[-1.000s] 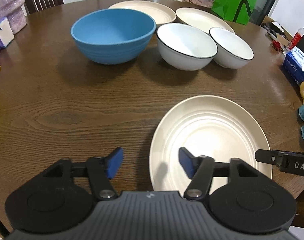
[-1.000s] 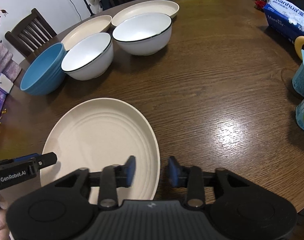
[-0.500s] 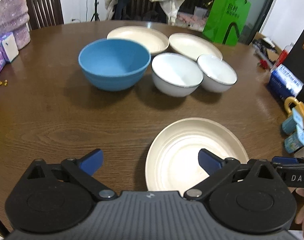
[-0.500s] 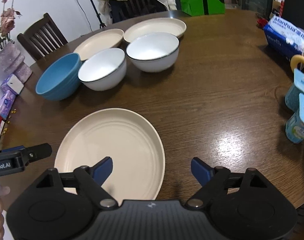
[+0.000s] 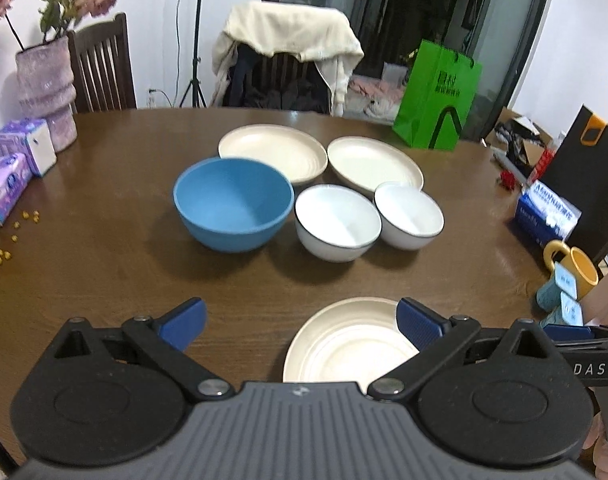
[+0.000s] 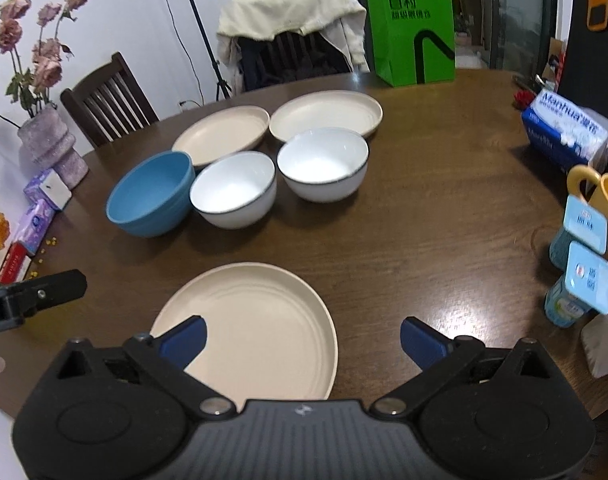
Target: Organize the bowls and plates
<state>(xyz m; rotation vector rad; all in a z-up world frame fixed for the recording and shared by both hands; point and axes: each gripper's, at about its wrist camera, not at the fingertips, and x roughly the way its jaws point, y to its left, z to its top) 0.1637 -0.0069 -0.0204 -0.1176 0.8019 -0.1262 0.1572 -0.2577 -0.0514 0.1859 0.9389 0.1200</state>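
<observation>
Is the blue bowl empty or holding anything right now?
Empty. The blue bowl stands upright on the table, and the left wrist view looks into a bare blue interior with nothing stacked inside.

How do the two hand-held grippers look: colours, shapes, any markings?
Both look alike. The left hand-held gripper has a ribbed dark grey body, two round black discs, black linkage arms with silver pivots, and blue ribbed pads. The right hand-held gripper matches it; its side bears white letters "DAS". No cables or sleeves show.
</observation>
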